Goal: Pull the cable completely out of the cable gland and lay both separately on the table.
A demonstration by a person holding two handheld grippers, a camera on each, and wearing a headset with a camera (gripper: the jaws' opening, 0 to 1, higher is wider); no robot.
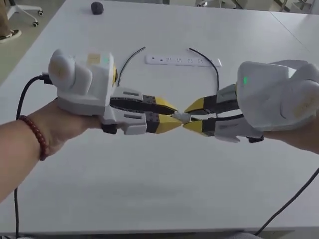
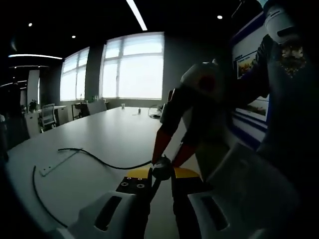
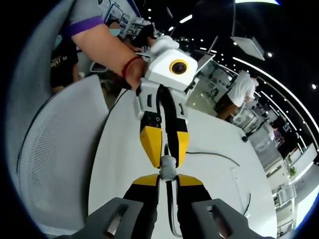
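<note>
Both grippers meet tip to tip above the white table (image 1: 149, 189). A small pale cable gland (image 1: 181, 117) sits between the tips. My left gripper (image 1: 172, 115) is shut on the gland (image 2: 162, 169), which shows between its yellow jaws. My right gripper (image 1: 192, 116) faces it, shut on the black cable (image 1: 217, 79) just behind the gland (image 3: 168, 168). The cable (image 3: 172, 209) runs back between the right jaws, then arcs away over the table (image 2: 99, 160). Whether the cable still sits inside the gland is hidden by the jaws.
A white power strip (image 1: 182, 60) lies at the far middle of the table. A second loose black cable (image 1: 128, 60) curves to its left. A dark round object (image 1: 97, 7) rests near the far edge. An office chair (image 1: 22, 12) stands beyond the table's left corner.
</note>
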